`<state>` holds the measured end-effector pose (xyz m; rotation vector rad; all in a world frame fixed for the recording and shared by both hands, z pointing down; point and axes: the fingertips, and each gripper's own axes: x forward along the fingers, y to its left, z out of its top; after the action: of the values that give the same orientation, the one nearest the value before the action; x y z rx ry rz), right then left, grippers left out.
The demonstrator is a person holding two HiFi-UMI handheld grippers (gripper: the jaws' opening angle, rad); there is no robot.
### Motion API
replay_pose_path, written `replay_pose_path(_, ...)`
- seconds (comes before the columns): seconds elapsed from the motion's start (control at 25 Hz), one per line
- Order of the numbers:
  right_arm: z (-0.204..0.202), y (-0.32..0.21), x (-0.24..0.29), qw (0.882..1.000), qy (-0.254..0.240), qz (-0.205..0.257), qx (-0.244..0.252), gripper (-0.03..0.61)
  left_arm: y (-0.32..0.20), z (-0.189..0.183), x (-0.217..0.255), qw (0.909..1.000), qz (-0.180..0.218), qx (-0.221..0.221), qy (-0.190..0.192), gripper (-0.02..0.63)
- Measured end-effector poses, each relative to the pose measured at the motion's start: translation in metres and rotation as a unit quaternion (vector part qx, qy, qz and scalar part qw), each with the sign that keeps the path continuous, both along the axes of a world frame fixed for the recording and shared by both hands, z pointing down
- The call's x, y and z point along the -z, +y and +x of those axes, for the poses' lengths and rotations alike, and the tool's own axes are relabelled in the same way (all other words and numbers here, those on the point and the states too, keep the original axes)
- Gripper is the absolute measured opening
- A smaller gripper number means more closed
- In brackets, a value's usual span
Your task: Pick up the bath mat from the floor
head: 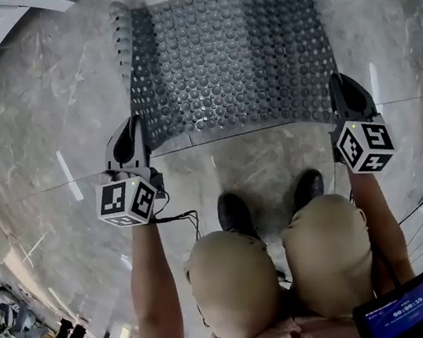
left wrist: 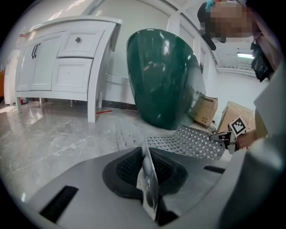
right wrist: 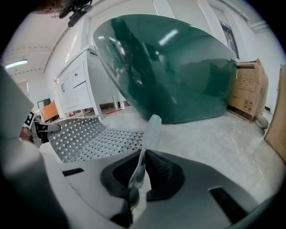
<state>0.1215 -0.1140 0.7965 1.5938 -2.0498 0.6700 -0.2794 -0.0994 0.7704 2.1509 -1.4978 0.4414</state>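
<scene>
Colleague: Grip first, please. What do the two hand-held grippers have?

Operator: I look into each gripper view. The left hand-held gripper (left wrist: 148,179) has its jaws almost together, and a thin pale edge of the bath mat (head: 230,58) stands pinched between the pads. The right hand-held gripper (right wrist: 136,176) is the same: its jaws are nearly closed on the mat's edge, and a strip of it sticks up above them.

Colleague: Does the head view tell you that too?

Operator: Not really. From above I see only the backs of the grippers, so the pinch itself is covered. But the head view gives me the whole mat, which the gripper views do not. It is a grey sheet with rows of round studs, spread over the marble floor (head: 51,110) in front of the person's knees (head: 282,260) and shoes (head: 235,215). Each gripper sits at one near corner, the left one at the left, the right one at the right, well apart.

Colleague: And what is only in the gripper views?

Operator: The room. A big green tub (right wrist: 170,67) stands just beyond the far end of the mat. A white cabinet (left wrist: 67,58) is at its left and cardboard boxes (left wrist: 206,109) are at its right. These views also show the shape of the mat: the near corners are up off the floor at the grippers, while the middle lies flat on the floor toward the tub.
</scene>
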Motion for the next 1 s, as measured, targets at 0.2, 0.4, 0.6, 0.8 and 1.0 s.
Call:
replay_pose_path(0.2, -0.006, -0.002, 0.005, 1.000, -0.005, 0.003, 0.002, 0.031, 0.002, 0.008, 0.005, 1.0000, 0.000, 0.001, 0.005, 0.037)
replay_pose_path(0.4, -0.017, -0.006, 0.009, 1.000, -0.012, 0.005, 0.009, 0.031, -0.002, 0.015, 0.009, 0.9999, 0.001, -0.002, 0.010, 0.037)
replay_pose_path(0.6, -0.031, -0.005, 0.012, 0.999, -0.024, 0.008, 0.020, 0.031, -0.004, 0.028, 0.013, 0.9998, 0.003, -0.012, 0.013, 0.037)
replay_pose_path(0.8, -0.051, -0.003, 0.018, 0.999, -0.040, 0.008, 0.036, 0.029, -0.004, 0.043, 0.019, 0.9996, 0.003, -0.017, 0.023, 0.037)
replay_pose_path(1.0, -0.058, -0.005, 0.025, 0.998, -0.048, 0.006, 0.035, 0.029, -0.010, 0.047, 0.025, 0.9993, 0.004, -0.005, 0.037, 0.037)
